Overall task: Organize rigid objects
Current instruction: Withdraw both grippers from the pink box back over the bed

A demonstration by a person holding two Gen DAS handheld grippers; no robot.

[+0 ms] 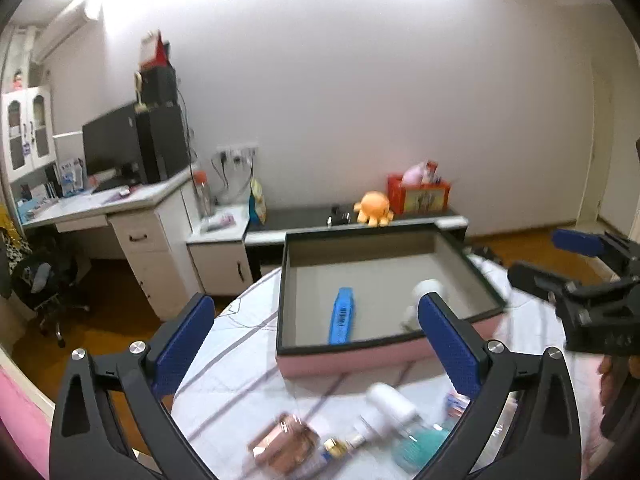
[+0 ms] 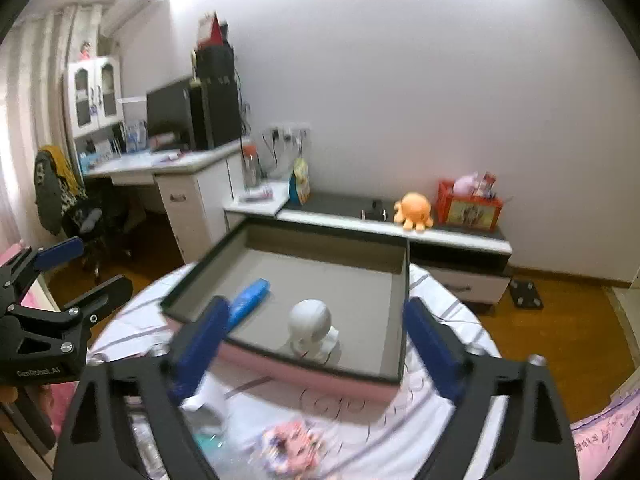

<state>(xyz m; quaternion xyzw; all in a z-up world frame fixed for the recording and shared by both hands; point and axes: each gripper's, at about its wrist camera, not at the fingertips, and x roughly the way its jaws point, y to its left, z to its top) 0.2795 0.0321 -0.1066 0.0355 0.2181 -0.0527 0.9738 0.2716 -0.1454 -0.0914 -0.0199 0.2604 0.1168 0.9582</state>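
Loose items: bottles and a pink box are lying on the table, nearest the lens.
Left claw: gaping wide, holding nothing.
Right claw: likewise spread, carrying nothing.
Tray: already holding a blue item and a white figure.
Technique: lowering squarely over one bottle, closing across its body.

Left gripper spans the lower frame, jaws wide apart, holding nothing. Pink-sided box at centre contains a blue object. Right gripper, also parted, occupies the right edge.
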